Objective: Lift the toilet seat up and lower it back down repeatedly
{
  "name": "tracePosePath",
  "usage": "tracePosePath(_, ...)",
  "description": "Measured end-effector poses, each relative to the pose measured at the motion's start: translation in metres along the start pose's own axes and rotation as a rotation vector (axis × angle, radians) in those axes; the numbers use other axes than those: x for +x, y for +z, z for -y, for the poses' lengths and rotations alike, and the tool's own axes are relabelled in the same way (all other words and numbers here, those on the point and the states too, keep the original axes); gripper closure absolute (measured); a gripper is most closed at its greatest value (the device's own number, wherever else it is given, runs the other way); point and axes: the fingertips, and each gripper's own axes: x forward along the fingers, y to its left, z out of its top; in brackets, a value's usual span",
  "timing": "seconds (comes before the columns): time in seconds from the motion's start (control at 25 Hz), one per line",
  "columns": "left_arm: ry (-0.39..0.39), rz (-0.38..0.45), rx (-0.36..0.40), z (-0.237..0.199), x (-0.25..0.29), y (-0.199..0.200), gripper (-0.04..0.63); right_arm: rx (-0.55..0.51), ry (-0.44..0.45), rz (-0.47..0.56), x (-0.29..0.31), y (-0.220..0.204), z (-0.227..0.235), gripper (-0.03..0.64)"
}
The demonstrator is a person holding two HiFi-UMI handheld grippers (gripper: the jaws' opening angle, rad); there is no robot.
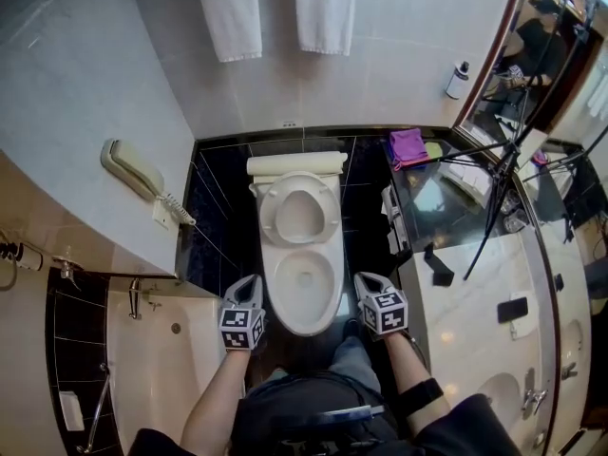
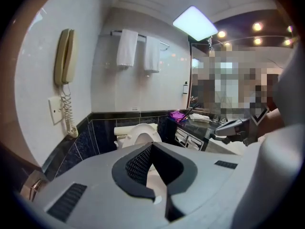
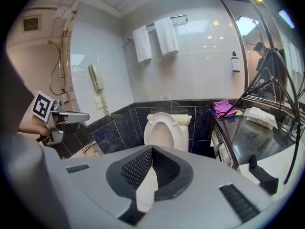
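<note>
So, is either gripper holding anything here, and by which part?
Nothing is held. The left gripper and right gripper are both shut and empty, clear of the raised toilet seat.

Toilets (image 1: 285,304): one;
Toilet seats (image 1: 299,188): one;
Hanging towels (image 1: 229,12) (image 1: 325,9): two;
Rolled towels (image 1: 296,164): one;
Wall telephones (image 1: 133,167): one;
Grippers: two, left gripper (image 1: 252,283), right gripper (image 1: 366,281);
Marker cubes (image 1: 242,329) (image 1: 385,313): two;
Purple cloths (image 1: 408,145): one;
Bottles (image 1: 458,80): one;
Tripods (image 1: 508,150): one
</note>
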Motion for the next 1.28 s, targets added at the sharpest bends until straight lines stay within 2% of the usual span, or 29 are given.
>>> tracePosePath(0.36,0.003,0.029,0.0,-0.003,-0.037,-0.006,0.595,0.006,-0.022,-0.001,-0.02,-0.022,-0.015,0.6)
tracePosePath(0.76,-0.017,0.033,0.041,0.007,-0.028,-0.005,0.595,-0.005,-0.056,-0.022,-0.021,-0.029,-0.004,0.6)
tracePosePath(1.04,-0.008,0.005,0.027,0.006,-0.012,-0.008,0.595,-0.114,-0.107,-0.052,-0.002,-0.013,0.019,0.597)
tracePosePath(1.28,0.012,-0.023,0.012,0.001,0.012,-0.005,0.595,-0.272,-0.1,-0.072,0.033,0.027,0.03,0.535)
